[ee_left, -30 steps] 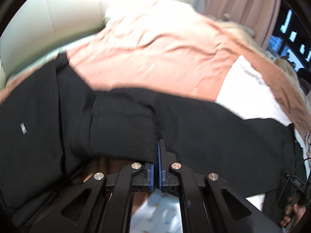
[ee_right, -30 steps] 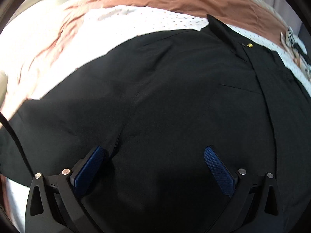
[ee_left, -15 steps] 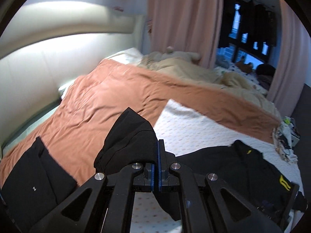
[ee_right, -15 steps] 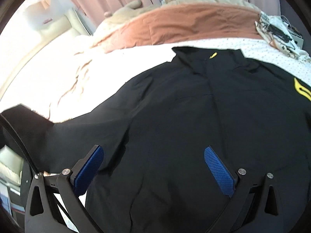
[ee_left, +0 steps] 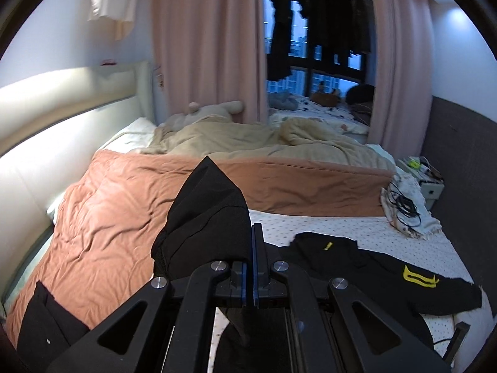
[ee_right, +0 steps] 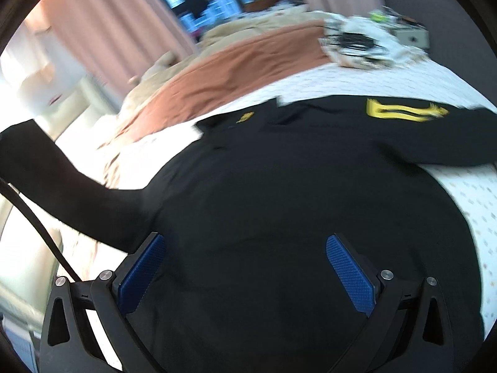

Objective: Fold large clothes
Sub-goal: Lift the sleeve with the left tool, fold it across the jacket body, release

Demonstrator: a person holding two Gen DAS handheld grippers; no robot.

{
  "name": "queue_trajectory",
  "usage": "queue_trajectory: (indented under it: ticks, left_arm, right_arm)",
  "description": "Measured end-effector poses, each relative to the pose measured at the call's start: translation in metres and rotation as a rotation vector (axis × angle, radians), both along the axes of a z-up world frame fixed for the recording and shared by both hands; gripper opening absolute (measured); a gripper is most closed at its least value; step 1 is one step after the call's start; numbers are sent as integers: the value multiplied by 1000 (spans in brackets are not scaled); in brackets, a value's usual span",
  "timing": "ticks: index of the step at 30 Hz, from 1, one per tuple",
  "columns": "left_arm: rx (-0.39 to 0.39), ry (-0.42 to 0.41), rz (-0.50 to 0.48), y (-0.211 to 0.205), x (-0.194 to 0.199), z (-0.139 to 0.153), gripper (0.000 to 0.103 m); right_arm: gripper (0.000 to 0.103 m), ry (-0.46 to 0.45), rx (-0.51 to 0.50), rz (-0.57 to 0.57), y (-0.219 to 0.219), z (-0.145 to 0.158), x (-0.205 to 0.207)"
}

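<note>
A large black jacket with a yellow patch lies spread on the dotted white sheet. My left gripper is shut on the jacket's left sleeve and holds it raised above the bed; the cuff stands up over the fingers. The same sleeve shows stretched up to the left in the right wrist view. My right gripper is open and empty, its blue pads wide apart just above the jacket's lower body. The jacket's body also shows in the left wrist view.
A brown blanket and a beige duvet cover the far half of the bed. Another black garment lies at the near left. A cloth with cables sits at the bed's right edge, by a nightstand. Padded headboard on the left.
My left gripper has lifted the sleeve up off the bed and tilted upward, so the room came into view. My right gripper pulled back and tilted up over the jacket, staying open.
</note>
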State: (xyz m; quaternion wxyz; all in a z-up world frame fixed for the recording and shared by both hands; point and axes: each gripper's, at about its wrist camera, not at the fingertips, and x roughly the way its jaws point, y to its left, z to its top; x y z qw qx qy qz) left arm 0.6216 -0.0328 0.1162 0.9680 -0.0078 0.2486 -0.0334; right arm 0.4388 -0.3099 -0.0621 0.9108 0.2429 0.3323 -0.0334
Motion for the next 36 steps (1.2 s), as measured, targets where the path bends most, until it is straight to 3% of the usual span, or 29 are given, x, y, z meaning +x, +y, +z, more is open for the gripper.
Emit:
queue_trajectory:
  ticks: [8, 14, 18, 26, 32, 34, 36]
  left_arm:
    - [-29, 42, -132, -87, 27, -20, 5]
    - [-48, 112, -230, -158, 49, -53, 5]
    - [-74, 167, -290, -202, 64, -86, 5]
    - [-125, 342, -288, -257, 78, -168, 5]
    - [-249, 509, -280, -269, 76, -241, 6]
    - [-263, 556, -278, -271, 74, -258, 14]
    - [-291, 598, -290, -271, 71, -272, 49]
  right_arm:
    - [103, -10, 102, -100, -38, -4, -18]
    - [103, 13, 166, -128, -69, -11, -17]
    - [103, 7, 238, -188, -97, -15, -27]
    - [103, 9, 310, -316, -128, -28, -50]
    - [103, -12, 368, -365, -138, -33, -62]
    - [103, -17, 374, -362, -139, -34, -63]
    - [103, -20, 384, -360, -141, -35, -65]
